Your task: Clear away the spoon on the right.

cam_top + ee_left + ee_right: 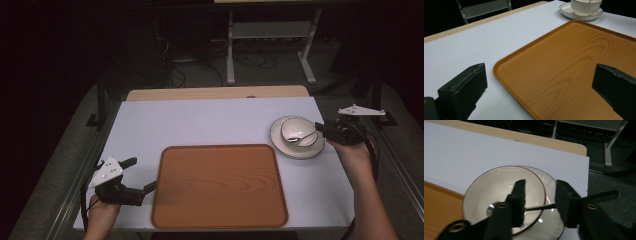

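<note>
We see a spoon (pixel 536 207) resting in a white bowl (pixel 499 192) on its saucer (pixel 310 150), right of the wooden tray (pixel 220 185). Our right gripper (pixel 540 195) straddles the spoon's handle, jaws released; our left gripper (pixel 536 85) gapes over the tray's corner.

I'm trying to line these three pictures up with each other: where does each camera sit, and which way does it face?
High view: above the person's side, facing forward and down on the table; forearms and both tools show.
Left gripper view: rides the left tool, looking across the tray; open black jaws show.
Right gripper view: rides the right tool, looking down at the bowl; jaws straddle a spoon handle.
All share the bowl and tray.
</note>
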